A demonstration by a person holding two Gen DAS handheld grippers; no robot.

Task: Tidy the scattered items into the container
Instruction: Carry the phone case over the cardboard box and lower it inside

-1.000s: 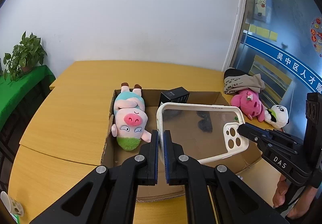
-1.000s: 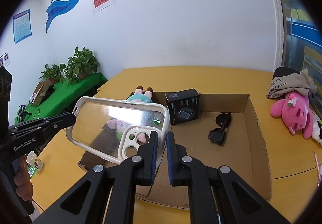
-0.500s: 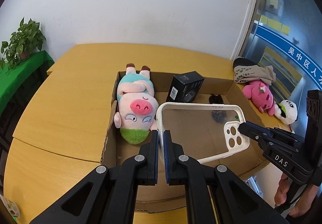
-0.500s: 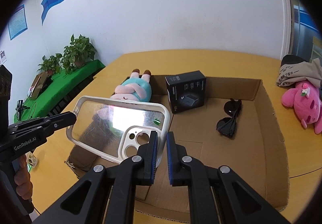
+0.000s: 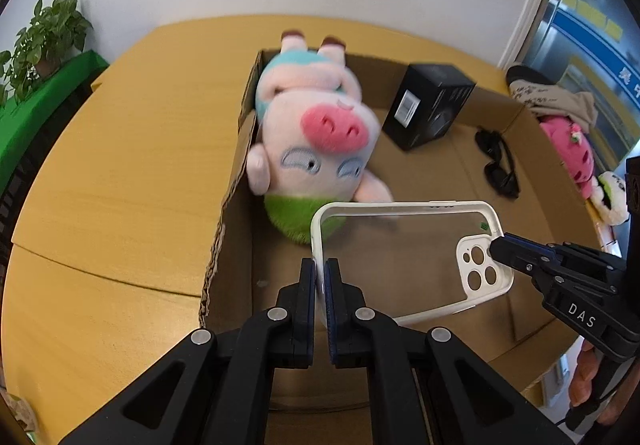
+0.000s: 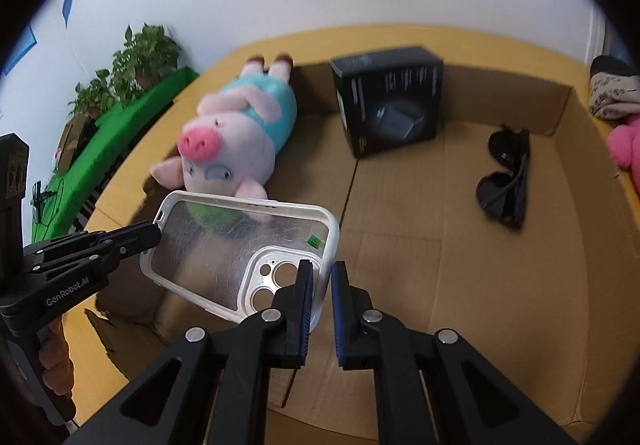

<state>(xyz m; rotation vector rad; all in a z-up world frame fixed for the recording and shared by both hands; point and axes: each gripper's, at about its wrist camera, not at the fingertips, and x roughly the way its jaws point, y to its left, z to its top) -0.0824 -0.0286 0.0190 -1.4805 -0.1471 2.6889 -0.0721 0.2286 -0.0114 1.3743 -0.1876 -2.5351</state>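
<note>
Left tongs (image 5: 319,277) were clamped on the plain short end of the clear phone case (image 5: 400,257), white rim pinched between the blue pads. Right tongs (image 6: 322,285) held the opposite end, at the camera cutout; in the right wrist view the case rim sat against the left pad, with a narrow gap showing to the right pad, so whether that grip was fully tight could not be told. In the left wrist view the right tongs' tip met the case at the cutout corner.

The case hung roughly level, above the near-left part of the cardboard box (image 5: 224,229), over the box floor and not touching it as far as visible. A small green sticker (image 6: 314,241) was on the case's clear back.

Just beyond the case, the pig plush (image 5: 316,141) lay inside the box along its left wall, head toward the camera, feet over the far rim; its green hat was partly seen through the case.

Farther in, the black carton (image 5: 430,109) stood against the far wall of the box, near the middle. Black sunglasses (image 5: 498,169) lay folded on the box floor toward the far-right corner, apart from the carton.

The box rested on the wooden table (image 5: 120,165). Outside the box, near the table's right edge, were a pink plush (image 5: 568,149), a panda-like plush (image 5: 612,197) and a grey cloth item (image 5: 552,97). Potted plants (image 5: 48,37) stood beyond the table's left edge on a green surface.
</note>
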